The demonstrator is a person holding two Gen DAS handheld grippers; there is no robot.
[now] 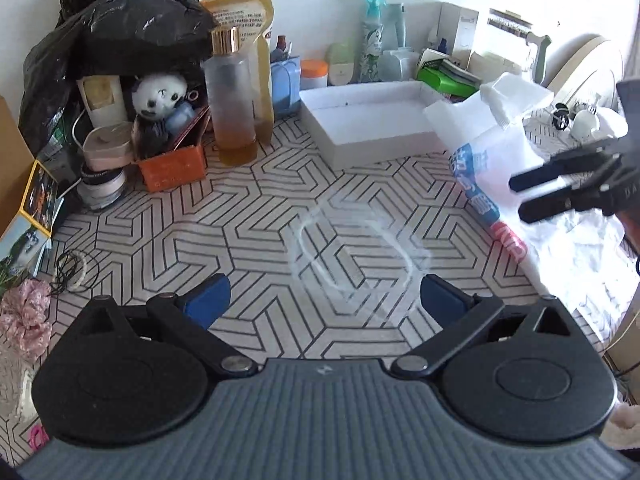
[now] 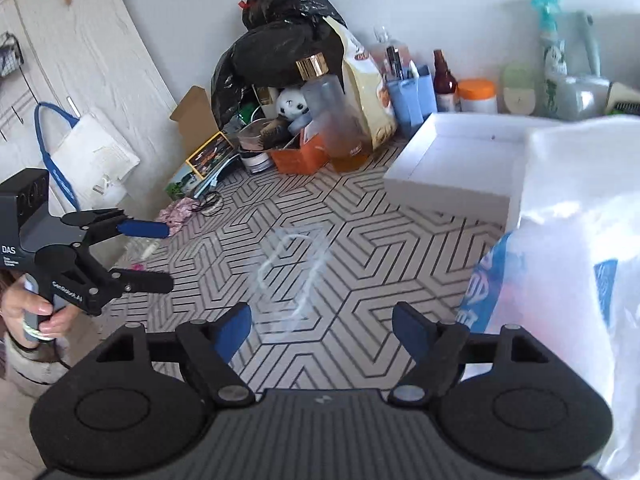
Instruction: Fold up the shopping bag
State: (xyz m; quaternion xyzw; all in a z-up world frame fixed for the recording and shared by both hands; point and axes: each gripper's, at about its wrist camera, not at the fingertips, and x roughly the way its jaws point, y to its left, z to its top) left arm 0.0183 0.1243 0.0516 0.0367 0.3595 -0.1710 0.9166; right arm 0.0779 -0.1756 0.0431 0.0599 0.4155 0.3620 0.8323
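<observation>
The shopping bag (image 1: pixel 508 160) is white thin plastic with blue and red print; it lies crumpled at the right side of the patterned table. In the right wrist view the bag (image 2: pixel 572 208) fills the right edge, just beyond the right-hand finger. My left gripper (image 1: pixel 324 284) stands open over bare tablecloth, with nothing between its blue pads. My right gripper (image 2: pixel 322 310) is open too and holds nothing. From the left wrist view, the right gripper (image 1: pixel 520 199) hovers above the bag. A hand holds the left gripper (image 2: pixel 164 256) at the left edge.
A shallow white box (image 1: pixel 372 120) sits behind the bag. A tall gold-capped bottle (image 1: pixel 232 100), an orange box (image 1: pixel 172 168), a black rubbish bag (image 1: pixel 120 28) and several bottles crowd the back. A faint white ring mark (image 1: pixel 356 248) shows on the tablecloth (image 1: pixel 240 220).
</observation>
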